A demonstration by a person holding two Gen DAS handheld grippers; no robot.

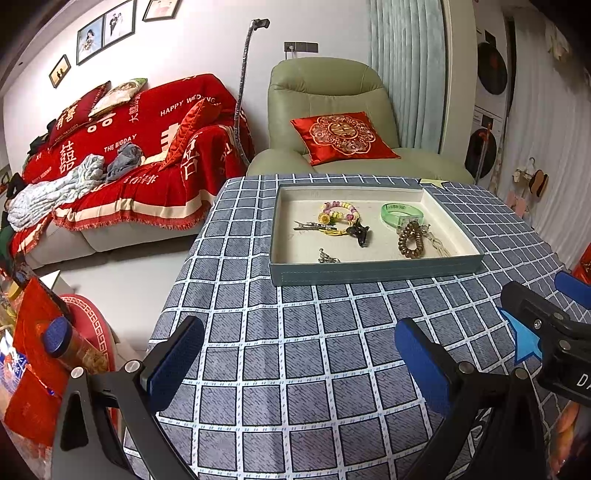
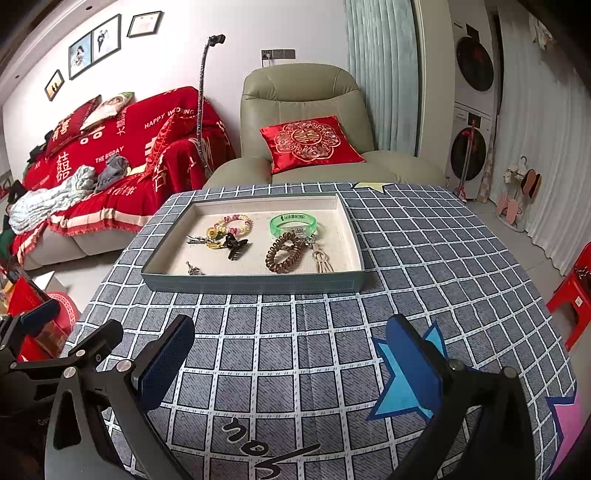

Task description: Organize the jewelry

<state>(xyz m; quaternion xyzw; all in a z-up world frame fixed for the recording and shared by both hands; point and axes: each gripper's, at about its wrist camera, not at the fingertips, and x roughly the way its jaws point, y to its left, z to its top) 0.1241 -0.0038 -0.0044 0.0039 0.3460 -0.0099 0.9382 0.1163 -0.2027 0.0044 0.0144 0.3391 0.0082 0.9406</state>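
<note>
Both grippers, left gripper [image 1: 299, 363] and right gripper [image 2: 290, 363], are spread wide and empty above the checked tablecloth [image 2: 295, 332]. Jewelry lies in the tray [image 2: 255, 286] beyond.

A living room dressed in wedding red, seen from across a checked table.

A grey-blue checked tablecloth [image 2: 424, 258] covers the table. Beyond its far edge sits a pale green leather armchair [image 2: 306, 96] holding a red embroidered cushion [image 2: 308, 142]. To the left, a sofa under a red throw [image 1: 155, 122] printed with white lettering carries red pillows and crumpled grey clothes [image 1: 55, 192]. Framed photos [image 1: 105, 29] hang on the white wall above it, near a row of wall switches [image 1: 301, 47]. A pale teal curtain [image 2: 380, 70] hangs behind the armchair; right of it stand stacked laundry machines [image 2: 474, 110]. A red plastic stool [image 2: 572, 295] stands on the light tiled floor [image 2: 517, 251].
</note>
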